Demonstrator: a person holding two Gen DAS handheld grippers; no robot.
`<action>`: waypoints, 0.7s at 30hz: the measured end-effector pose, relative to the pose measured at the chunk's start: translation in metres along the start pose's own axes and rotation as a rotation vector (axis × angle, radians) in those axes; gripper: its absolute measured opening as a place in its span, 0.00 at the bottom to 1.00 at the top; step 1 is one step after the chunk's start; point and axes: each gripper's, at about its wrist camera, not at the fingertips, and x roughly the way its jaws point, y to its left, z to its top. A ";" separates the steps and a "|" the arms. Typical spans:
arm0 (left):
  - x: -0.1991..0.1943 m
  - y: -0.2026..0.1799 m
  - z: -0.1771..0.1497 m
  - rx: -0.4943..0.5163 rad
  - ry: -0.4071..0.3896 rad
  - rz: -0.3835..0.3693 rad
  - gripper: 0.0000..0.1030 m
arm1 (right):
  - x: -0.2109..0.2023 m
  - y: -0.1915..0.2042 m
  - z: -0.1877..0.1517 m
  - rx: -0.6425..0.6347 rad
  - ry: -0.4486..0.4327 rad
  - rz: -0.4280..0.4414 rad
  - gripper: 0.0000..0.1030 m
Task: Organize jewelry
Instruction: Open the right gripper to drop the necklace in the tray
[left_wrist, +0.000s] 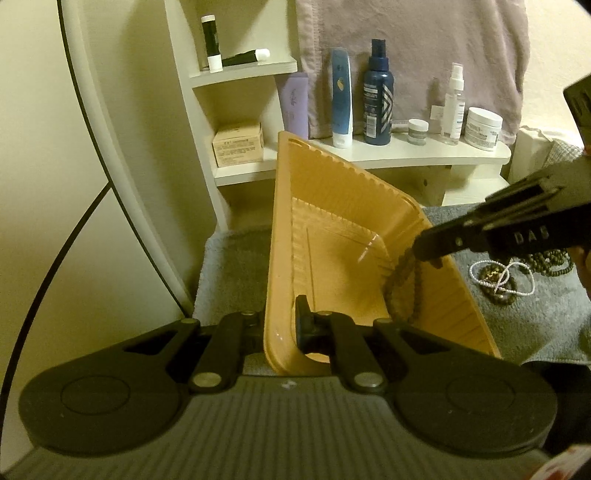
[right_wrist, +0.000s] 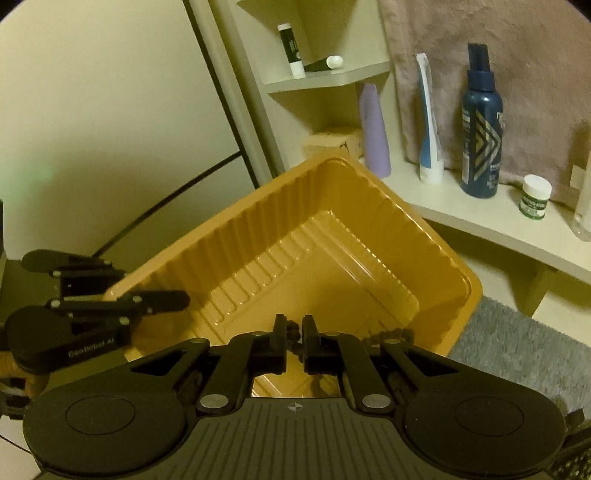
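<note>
- Centrally, an orange plastic tray (left_wrist: 332, 236) is tilted on a grey mat (left_wrist: 535, 317), its wall clamped by the left gripper (left_wrist: 280, 328)
- A dark beaded bracelet (left_wrist: 400, 291) is pinched by the right gripper (right_wrist: 294, 332) inside the tray
- More bead strands (left_wrist: 517, 273) are left on the mat

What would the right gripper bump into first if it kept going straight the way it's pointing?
Probably the floor of the orange plastic tray. The right gripper, shut on a dark beaded bracelet, points down into the tray. The dangling bracelet would likely touch before the fingers do, though depth is hard to judge.
</note>
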 end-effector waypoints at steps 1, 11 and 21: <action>0.000 0.000 0.000 -0.001 0.002 -0.001 0.08 | 0.001 -0.001 -0.002 0.007 0.007 0.003 0.07; 0.002 0.002 0.000 -0.018 0.018 -0.006 0.07 | -0.040 -0.015 -0.029 0.139 -0.125 -0.122 0.61; 0.001 0.001 0.001 -0.017 0.025 -0.002 0.07 | -0.113 -0.040 -0.082 0.276 -0.259 -0.441 0.61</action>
